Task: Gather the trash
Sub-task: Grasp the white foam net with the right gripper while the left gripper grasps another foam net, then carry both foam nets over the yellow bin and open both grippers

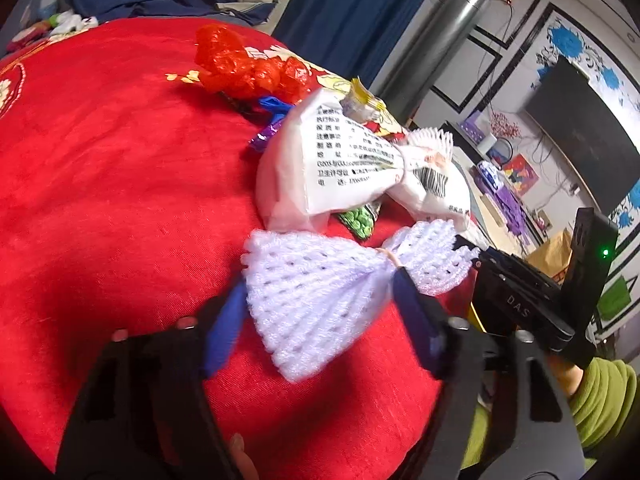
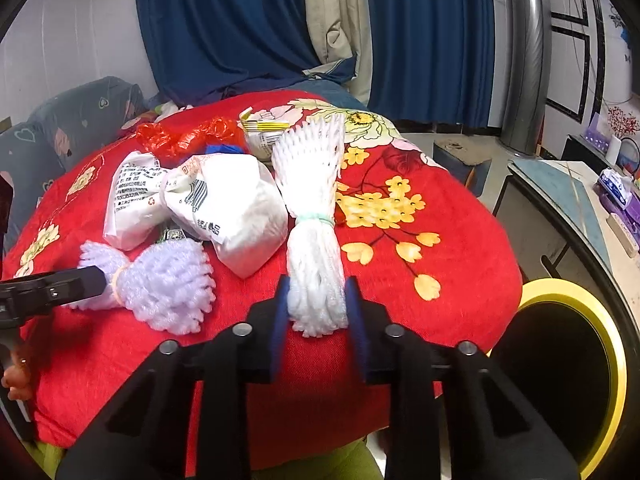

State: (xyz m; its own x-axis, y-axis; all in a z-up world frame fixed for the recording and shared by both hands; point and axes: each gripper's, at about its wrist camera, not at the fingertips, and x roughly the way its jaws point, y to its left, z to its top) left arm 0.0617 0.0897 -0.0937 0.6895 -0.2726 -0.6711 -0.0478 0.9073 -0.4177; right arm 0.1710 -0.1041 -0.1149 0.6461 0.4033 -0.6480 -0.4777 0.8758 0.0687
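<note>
A purple foam net tied at its waist lies on the red floral cloth. My left gripper straddles it, blue pads at its edges, and the net does not look squeezed. A white foam net bound with a green band lies beside it. My right gripper is shut on that net's near end. In the right wrist view, one left-gripper finger reaches the purple net at its waist. Behind them lie a white printed bag, a red plastic bag and small wrappers.
A black bin with a yellow rim stands open just right of the table's edge. Blue curtains hang behind the table. A low cabinet with clutter is at the right, and a cushioned seat at the left.
</note>
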